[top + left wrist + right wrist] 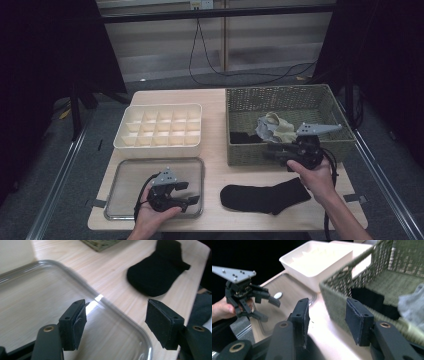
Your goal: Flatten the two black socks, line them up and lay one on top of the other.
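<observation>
A black sock [265, 196] lies flat on the wooden table near its front edge, also in the left gripper view [155, 277]. My left gripper [191, 193] hovers over the front right part of a clear tray [131, 176], jaws pointing right toward the sock. It is open with nothing between its jaws [116, 312]. My right gripper [274, 152] is raised at the front wall of the wicker basket [250, 154], open and holding nothing [327, 312]. Inside the basket lie a grey sock [264, 129], a cream sock [284, 128] and a black sock [244, 136].
A white divided organizer [160, 127] stands behind the tray at the left. The basket's woven wall [337, 297] is close in front of the right jaws. The left gripper [270, 310] is in the right gripper view over the tray. Cables run on the floor behind.
</observation>
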`<state>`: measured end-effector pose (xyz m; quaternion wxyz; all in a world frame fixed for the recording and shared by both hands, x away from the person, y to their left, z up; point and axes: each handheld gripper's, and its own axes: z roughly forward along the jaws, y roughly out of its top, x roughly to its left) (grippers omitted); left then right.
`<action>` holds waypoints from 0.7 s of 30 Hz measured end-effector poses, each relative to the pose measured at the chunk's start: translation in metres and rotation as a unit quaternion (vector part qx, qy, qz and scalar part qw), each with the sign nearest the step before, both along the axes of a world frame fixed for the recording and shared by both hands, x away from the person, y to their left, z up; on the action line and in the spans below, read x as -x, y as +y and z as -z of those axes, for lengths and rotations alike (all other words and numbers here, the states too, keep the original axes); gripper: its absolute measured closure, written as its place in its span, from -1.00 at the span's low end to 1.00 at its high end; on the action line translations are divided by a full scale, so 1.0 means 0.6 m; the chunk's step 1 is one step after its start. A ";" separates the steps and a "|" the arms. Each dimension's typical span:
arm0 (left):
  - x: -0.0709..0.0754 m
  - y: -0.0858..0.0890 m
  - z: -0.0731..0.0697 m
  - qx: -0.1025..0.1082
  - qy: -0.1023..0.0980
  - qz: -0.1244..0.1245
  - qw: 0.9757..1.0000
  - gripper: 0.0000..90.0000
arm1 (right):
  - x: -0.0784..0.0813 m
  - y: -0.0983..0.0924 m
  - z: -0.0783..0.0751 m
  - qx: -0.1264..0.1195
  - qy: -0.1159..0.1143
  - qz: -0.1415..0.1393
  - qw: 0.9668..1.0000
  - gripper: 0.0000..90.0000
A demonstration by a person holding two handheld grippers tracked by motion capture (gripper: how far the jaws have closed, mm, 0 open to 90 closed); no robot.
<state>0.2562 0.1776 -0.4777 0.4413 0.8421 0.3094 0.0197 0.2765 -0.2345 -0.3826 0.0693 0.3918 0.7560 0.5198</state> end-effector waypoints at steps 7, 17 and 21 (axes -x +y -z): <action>0.002 -0.009 0.002 -0.005 0.005 0.007 1.000 -0.42 | -0.043 0.011 -0.023 0.017 0.005 -0.012 1.000 0.20; 0.000 -0.014 0.004 -0.010 0.014 0.011 1.000 -0.51 | -0.123 0.023 -0.024 0.055 0.032 -0.029 0.998 0.16; 0.004 -0.022 0.004 -0.012 0.016 0.021 1.000 -0.51 | -0.154 0.026 -0.015 0.073 0.045 -0.037 0.996 0.18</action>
